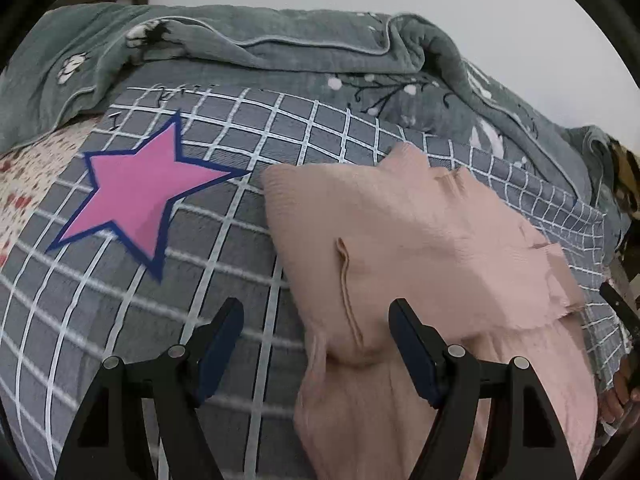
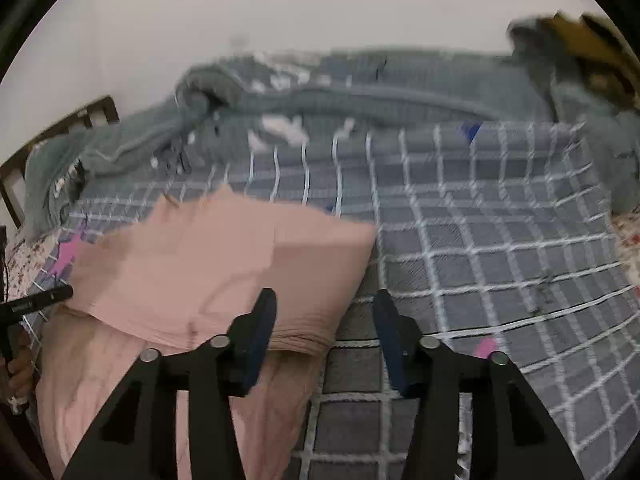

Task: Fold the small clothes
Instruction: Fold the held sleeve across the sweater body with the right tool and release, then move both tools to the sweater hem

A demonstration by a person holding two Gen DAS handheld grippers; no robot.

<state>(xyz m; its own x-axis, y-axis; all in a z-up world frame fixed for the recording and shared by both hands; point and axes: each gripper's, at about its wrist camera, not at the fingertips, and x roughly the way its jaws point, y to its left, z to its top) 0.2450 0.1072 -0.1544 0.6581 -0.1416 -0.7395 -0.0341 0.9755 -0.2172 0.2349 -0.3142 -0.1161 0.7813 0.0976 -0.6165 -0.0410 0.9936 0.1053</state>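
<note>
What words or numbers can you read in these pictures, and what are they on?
No words or numbers can be read here.
Dark marks on the checked bedsheet, above the pink star: handwriting-like, too small and bent to read.
Pale print on the black gripper seen beside the pink garment: too blurred to read.
</note>
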